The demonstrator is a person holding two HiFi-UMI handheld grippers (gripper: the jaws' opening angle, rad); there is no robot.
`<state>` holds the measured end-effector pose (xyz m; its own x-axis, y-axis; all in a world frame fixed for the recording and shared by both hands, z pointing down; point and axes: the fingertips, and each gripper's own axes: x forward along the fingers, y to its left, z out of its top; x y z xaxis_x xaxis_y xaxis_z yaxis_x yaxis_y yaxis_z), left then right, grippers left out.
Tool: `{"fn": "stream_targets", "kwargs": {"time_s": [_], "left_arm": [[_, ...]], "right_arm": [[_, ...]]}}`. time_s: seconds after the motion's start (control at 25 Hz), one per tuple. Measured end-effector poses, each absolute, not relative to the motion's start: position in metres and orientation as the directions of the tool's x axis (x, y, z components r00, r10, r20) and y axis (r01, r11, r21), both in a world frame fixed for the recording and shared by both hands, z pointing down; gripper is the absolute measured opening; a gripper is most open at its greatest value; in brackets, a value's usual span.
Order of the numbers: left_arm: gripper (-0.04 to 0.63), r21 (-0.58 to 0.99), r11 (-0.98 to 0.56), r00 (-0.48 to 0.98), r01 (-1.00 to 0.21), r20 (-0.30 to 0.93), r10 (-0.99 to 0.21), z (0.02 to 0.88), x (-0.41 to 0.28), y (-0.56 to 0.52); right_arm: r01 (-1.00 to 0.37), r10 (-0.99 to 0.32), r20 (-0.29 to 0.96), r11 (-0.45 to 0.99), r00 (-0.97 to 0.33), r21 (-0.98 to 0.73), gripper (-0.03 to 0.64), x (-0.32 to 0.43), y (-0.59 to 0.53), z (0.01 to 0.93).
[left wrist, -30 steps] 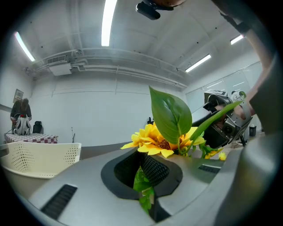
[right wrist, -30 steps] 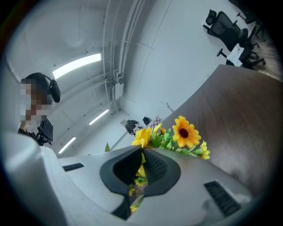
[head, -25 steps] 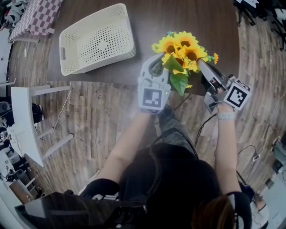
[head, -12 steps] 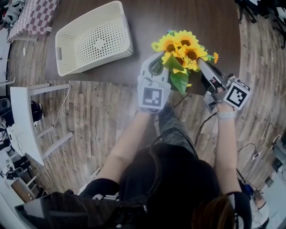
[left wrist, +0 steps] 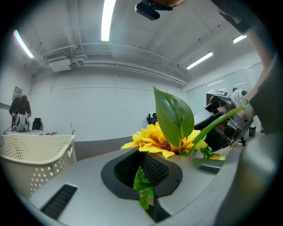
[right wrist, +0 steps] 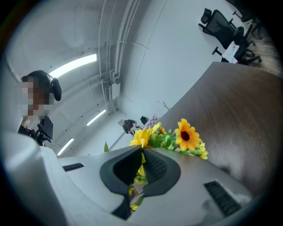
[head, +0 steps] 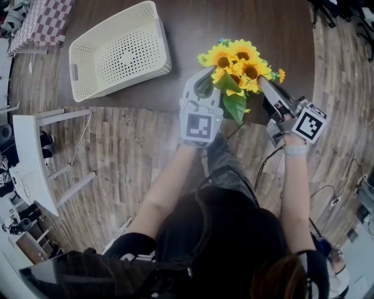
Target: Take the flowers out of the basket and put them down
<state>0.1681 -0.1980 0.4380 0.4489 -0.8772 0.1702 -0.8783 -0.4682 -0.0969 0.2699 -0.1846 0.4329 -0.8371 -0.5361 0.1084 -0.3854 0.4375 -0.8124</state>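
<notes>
Both tongs are pinched shut: left gripper (head: 204, 75) on a leaf (left wrist: 142, 185), right gripper (head: 260, 82) on yellow petals (right wrist: 141, 171). Over the table (head: 234, 17) edge, well apart from the basket (head: 74, 65), hang the flowers (head: 236, 63). I judge them light and floppy (likely artificial). Better to hold the stems.

Dark brown table (head: 245, 17), rounded edge, matte top. Floor (head: 128, 152): grey-brown wood planks, mixed tones. White stand (head: 26, 157) with thin legs sits on the floor, left of the table. Purple-and-white checked cloth (head: 49, 20) at the far left. Walls (left wrist: 88, 110) plain white. Ceiling white; long strip lights (left wrist: 107, 20) lit, pipes (right wrist: 117, 44) running along it. Black office chairs (right wrist: 219, 22) beyond the table's far edge.
</notes>
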Motion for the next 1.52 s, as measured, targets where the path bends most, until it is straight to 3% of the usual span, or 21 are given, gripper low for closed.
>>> {"fn": "stream_targets", "kwargs": {"time_s": [1.52], "left_arm": [[0.005,-0.069,-0.486,0.468,-0.871,0.182,-0.865,0.451,0.170,-0.201]], "right_arm": [[-0.400,-0.568,0.120,0.399,-0.814,-0.825,0.002,0.277,-0.185,0.451]]}}
